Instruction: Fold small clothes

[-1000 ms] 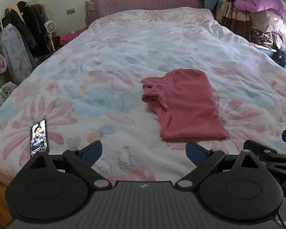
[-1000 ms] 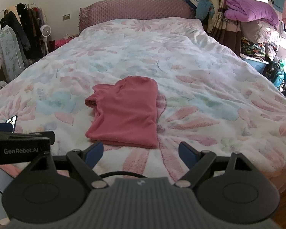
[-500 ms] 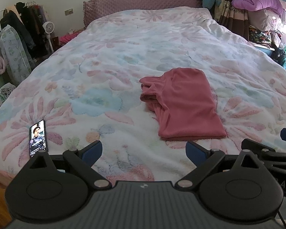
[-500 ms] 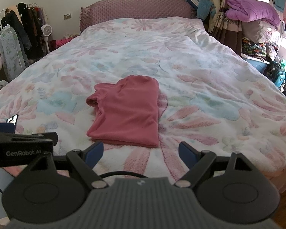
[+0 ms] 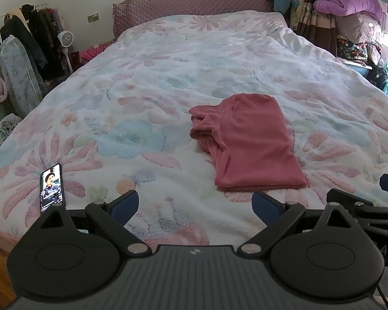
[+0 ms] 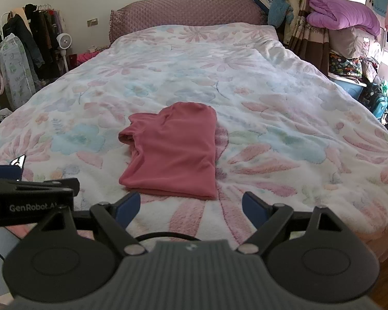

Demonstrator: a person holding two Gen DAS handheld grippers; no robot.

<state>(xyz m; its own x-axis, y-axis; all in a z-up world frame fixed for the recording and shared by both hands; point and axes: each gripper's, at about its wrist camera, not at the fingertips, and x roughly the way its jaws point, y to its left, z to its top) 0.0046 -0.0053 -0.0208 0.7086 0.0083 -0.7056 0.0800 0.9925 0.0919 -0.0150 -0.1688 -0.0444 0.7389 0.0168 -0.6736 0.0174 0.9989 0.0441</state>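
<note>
My two wrist cameras, side by side at the bed's foot

Both face the padded mauve headboard, low over my floral fleece bedspread, sharing it.

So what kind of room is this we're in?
Most likely a home bedroom: a large bed with a floral cover, a padded headboard, and a rack of hanging clothes by the wall.

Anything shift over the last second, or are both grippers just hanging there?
Almost nothing changed. Both views drift very slightly; left gripper and right gripper stay open and empty. The folded red garment and the phone lie where they were on the bedspread.
</note>
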